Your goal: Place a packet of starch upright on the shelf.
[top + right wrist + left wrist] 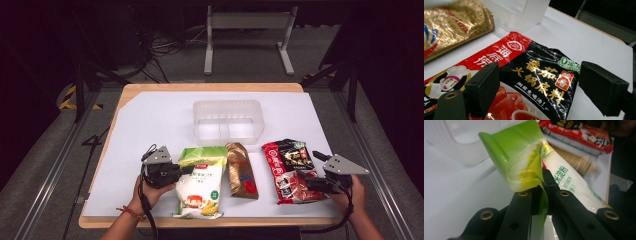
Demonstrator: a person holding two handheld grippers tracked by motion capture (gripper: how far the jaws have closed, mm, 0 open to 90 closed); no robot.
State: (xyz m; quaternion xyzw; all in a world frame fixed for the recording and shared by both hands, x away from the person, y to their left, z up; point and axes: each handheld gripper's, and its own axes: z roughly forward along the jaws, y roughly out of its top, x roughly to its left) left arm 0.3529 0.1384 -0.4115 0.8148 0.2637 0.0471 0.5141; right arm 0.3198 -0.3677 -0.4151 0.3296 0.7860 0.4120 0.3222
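On green bag (524, 162): "STARCH", perhaps corn.

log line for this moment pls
left gripper: shut on green bag edge | right gripper: open over red bag | bin: empty

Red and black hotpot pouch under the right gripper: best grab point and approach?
Take the red and black pouch by its near right edge, coming from the right gripper's own side. It lies flat on the white sheet, so only a thin edge fits between the open jaws; the gold pouch crowds its left.
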